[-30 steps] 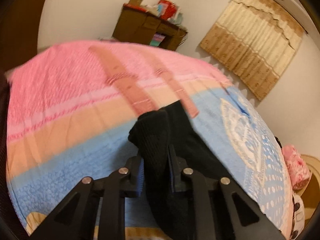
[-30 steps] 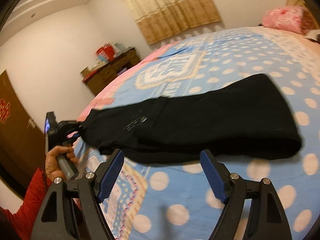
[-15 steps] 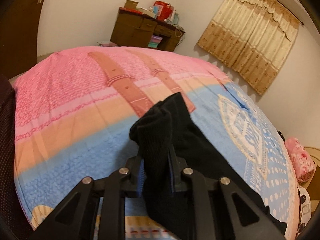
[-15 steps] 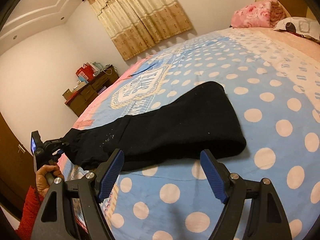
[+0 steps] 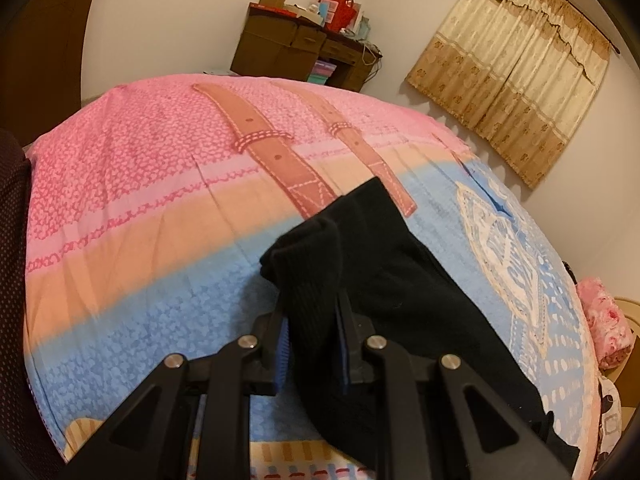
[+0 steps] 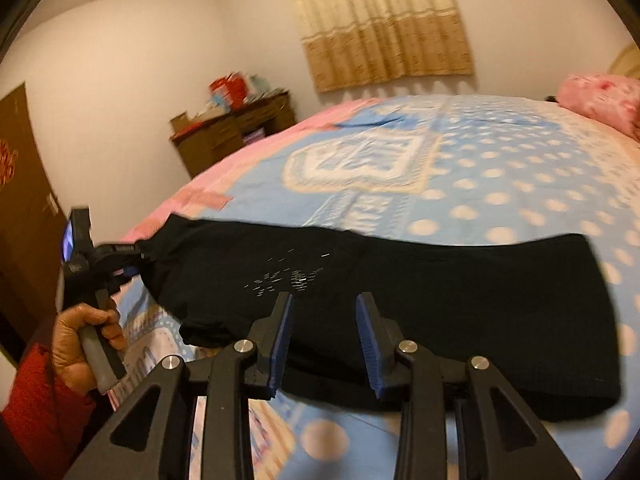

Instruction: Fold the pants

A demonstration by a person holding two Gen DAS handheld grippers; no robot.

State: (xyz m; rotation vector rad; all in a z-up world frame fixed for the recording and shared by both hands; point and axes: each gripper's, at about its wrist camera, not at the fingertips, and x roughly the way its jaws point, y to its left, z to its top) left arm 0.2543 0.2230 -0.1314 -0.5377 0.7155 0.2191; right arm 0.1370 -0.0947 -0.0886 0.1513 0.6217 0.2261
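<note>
Black pants [image 6: 440, 300] lie folded lengthwise across the bed, stretching left to right in the right wrist view. My left gripper [image 5: 312, 316] is shut on one end of the pants [image 5: 320, 280], with the cloth bunched between its blue pads; it also shows at the left of the right wrist view [image 6: 128, 260], held by a hand. My right gripper [image 6: 324, 320] is partly open, its jaws narrowed over the near edge of the pants at their middle, with nothing pinched that I can see.
The bed [image 5: 140, 240] has a pink, orange and blue cover with polka dots [image 6: 520, 184]. A pink pillow [image 6: 600, 100] lies at the head. A brown desk with clutter [image 5: 300, 48] and curtains [image 5: 520, 80] stand by the far walls.
My right gripper has moved in over the pants' middle and its jaws have narrowed from wide open. My left gripper keeps its hold, and its view has shifted slightly.
</note>
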